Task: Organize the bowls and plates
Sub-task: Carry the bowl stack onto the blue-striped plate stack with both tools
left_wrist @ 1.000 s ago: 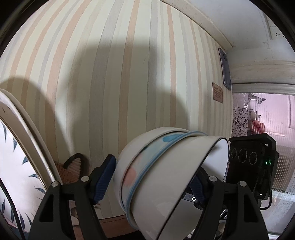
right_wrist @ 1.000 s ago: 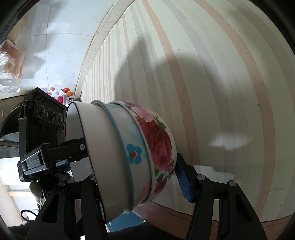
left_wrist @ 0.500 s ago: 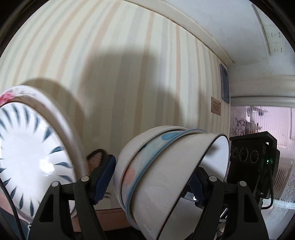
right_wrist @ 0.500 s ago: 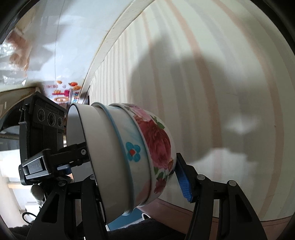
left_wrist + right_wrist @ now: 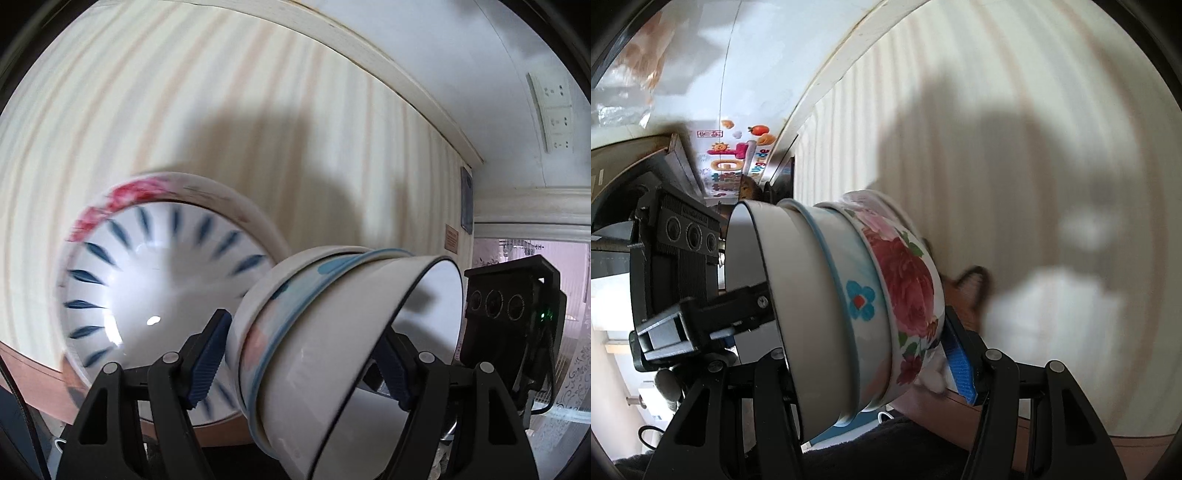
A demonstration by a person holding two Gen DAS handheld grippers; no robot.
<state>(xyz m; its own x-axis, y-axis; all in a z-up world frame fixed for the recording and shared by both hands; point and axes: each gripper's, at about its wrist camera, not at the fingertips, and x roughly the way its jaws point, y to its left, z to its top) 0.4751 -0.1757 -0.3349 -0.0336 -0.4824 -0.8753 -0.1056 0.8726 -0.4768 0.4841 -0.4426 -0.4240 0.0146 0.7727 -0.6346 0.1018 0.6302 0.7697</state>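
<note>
A nested stack of three bowls is held tilted between both grippers. My left gripper is shut on it, fingers on its base and its white inner bowl. In the right wrist view the stack shows a white bowl, a blue-flower bowl and a red-rose bowl, with my right gripper shut on it. Behind it in the left wrist view stands a stack of plates with blue leaf marks and a red-flowered rim, blurred.
A striped wall fills the background close ahead. A wooden edge runs below the plates. The other gripper's black camera block sits at the right. A dark cloth lies low in the right wrist view.
The plates have slid from the far left edge toward the middle of the left wrist view, and more ceiling shows. The bowl stack stays held the same way in both grippers.
</note>
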